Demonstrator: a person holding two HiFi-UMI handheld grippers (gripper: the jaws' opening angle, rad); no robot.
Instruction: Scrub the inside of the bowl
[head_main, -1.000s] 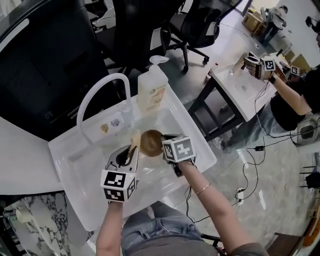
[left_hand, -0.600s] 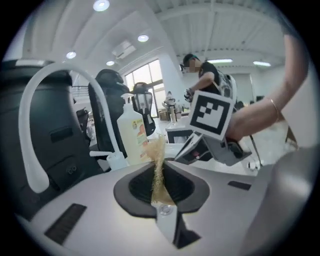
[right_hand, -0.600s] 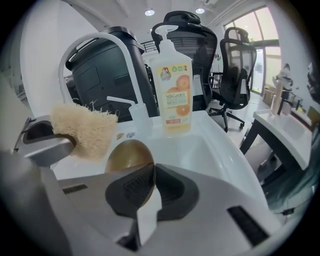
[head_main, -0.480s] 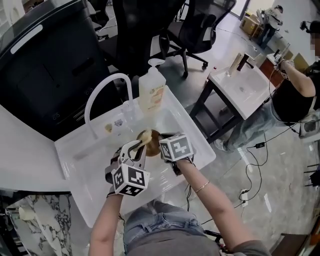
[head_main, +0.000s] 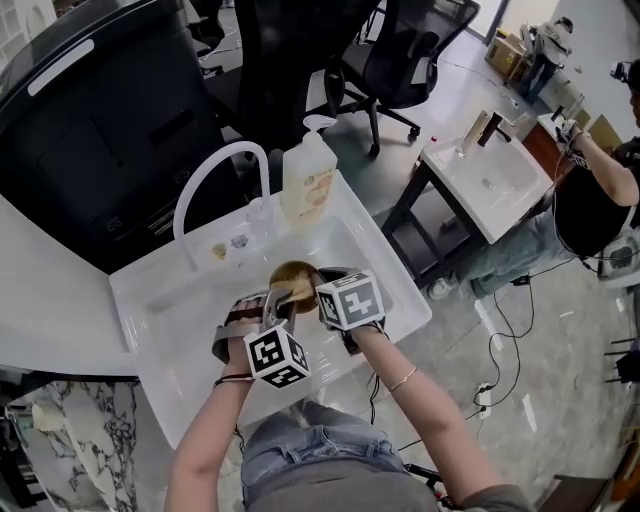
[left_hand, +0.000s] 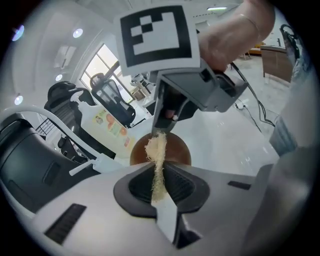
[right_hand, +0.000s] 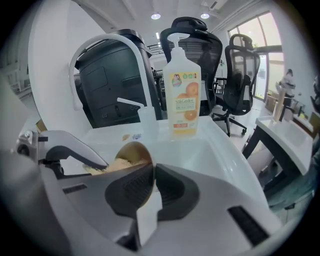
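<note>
A small brown bowl (head_main: 293, 279) is held over the white sink (head_main: 180, 320), tipped on its side. My right gripper (right_hand: 151, 184) is shut on the bowl's (right_hand: 131, 152) rim. A pale fibrous scrubber (left_hand: 156, 162) is pinched in my left gripper (left_hand: 158, 186), which is shut on it. The scrubber's free end reaches into the bowl (left_hand: 172, 150), seen also as a tan wad inside it, scrubber (right_hand: 116, 165). In the head view the left gripper (head_main: 270, 315) sits just left of the bowl and the right gripper (head_main: 335, 290) just right of it.
A curved white faucet (head_main: 215, 180) rises at the sink's back left. A soap bottle (head_main: 307, 180) with a pump stands at the back rim beside a small clear cup (head_main: 259, 218). Office chairs (head_main: 405, 45) and another white sink (head_main: 490, 170) with a person lie beyond.
My left gripper with the scrubber moved right and up toward the bowl, and the scrubber's tip now lies inside it. The right gripper kept holding the bowl.
</note>
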